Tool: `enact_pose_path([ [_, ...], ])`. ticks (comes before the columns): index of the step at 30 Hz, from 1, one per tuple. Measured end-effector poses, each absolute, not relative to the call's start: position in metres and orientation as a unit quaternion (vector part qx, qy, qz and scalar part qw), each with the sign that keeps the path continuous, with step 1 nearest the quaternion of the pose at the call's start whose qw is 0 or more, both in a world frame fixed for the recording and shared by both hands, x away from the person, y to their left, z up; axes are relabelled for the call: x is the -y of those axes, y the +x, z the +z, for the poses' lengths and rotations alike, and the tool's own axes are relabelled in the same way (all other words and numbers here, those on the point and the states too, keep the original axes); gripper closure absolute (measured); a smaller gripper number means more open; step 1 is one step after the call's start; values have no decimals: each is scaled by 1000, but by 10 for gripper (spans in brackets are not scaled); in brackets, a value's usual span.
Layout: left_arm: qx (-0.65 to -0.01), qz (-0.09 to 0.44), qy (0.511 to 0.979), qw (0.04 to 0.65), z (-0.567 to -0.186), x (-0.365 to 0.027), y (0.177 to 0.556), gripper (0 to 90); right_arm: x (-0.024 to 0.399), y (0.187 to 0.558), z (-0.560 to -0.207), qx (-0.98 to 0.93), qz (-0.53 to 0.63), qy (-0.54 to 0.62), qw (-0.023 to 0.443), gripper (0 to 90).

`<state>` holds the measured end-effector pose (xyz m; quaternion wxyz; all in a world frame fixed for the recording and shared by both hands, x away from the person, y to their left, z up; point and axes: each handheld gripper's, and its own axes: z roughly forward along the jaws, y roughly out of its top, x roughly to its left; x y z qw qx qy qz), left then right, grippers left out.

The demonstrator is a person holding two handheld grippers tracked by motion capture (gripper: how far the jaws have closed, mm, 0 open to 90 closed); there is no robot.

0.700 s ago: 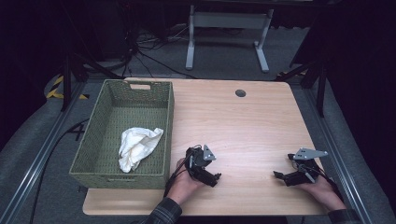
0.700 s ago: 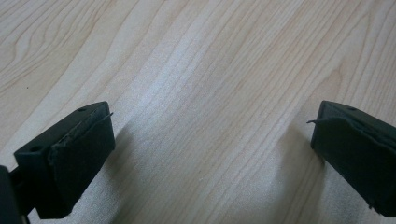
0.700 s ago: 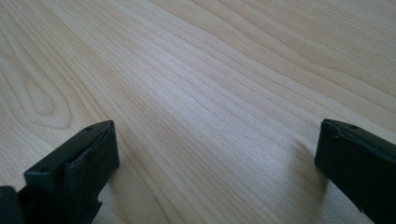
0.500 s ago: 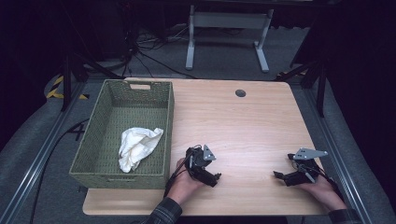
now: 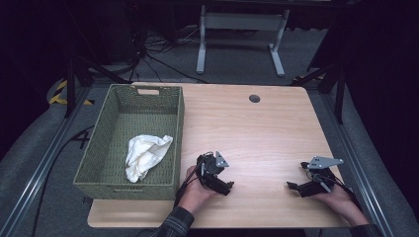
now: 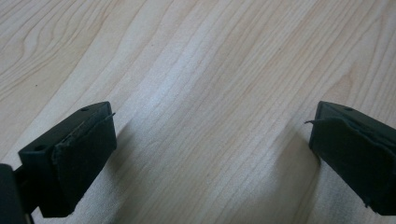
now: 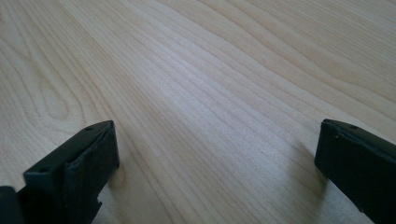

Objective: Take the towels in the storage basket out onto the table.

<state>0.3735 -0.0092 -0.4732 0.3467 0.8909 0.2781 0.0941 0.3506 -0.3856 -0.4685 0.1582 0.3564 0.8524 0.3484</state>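
Observation:
A crumpled white cloth (image 5: 144, 155) lies inside a green woven basket (image 5: 107, 123) at the table's left. My left gripper (image 5: 223, 185) rests low over the wood just right of the basket's near corner, held by a hand. In the left gripper view its jaws stand wide apart, left gripper (image 6: 212, 154) open over bare wood. My right gripper (image 5: 295, 187) sits near the front right edge, pointing left. The right gripper view shows the right gripper (image 7: 215, 163) open too, nothing between its jaws.
The light wooden table (image 5: 257, 133) has a small dark round hole (image 5: 254, 98) near its far edge. A white metal stand (image 5: 239, 29) and cables lie on the grey floor beyond. Dark frame rails run along both sides.

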Motion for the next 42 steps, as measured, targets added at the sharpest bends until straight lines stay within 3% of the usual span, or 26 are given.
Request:
enact_pose_path([
  [25,-310,94,879,349,-456,-2,372,23,388,350,-469,-853,349,354,158,3],
  [42,-299,93,883,349,-441,2,376,31,389,351,-469,-854,350,350,158,3],
])
